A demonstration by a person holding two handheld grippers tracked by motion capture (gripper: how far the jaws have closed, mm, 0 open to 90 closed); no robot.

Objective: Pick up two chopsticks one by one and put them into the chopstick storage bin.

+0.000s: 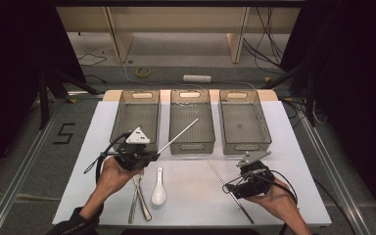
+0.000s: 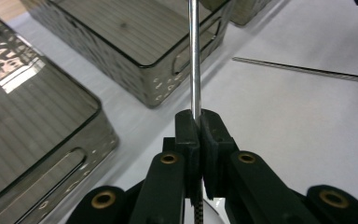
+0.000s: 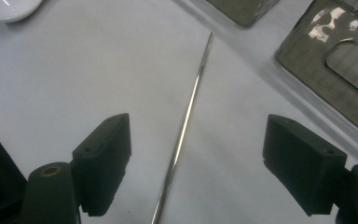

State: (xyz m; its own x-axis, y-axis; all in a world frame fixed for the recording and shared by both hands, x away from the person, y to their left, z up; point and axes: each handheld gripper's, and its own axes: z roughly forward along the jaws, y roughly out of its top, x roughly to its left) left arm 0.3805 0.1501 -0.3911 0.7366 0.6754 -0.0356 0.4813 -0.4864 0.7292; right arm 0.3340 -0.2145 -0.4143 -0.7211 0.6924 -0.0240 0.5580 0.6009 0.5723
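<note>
So the white table top [image 1: 274,147] is sitting under both grippers, and past its far edge the grey floor with loose cables [image 1: 269,44] and a light wooden shelf frame [image 1: 176,24] is showing. The left gripper [image 1: 149,155] is clamping its jaws tight on a thin metal chopstick [image 2: 195,56], which is sticking straight out ahead of the jaws, its far tip hanging over the middle bin [image 1: 192,128]. The left bin [image 1: 136,122] is sitting just off to that gripper's side and the right bin [image 1: 245,126] is further across. Just below the left hand, a white spoon [image 1: 158,192] and some metal cutlery [image 1: 138,198] are lying flat. The right gripper [image 3: 196,163] is hovering with its jaws spread wide and holding nothing; the second chopstick [image 3: 182,135] is lying flat on the table between them, running lengthwise away from the gripper toward the bins, with bare table to either side.
</note>
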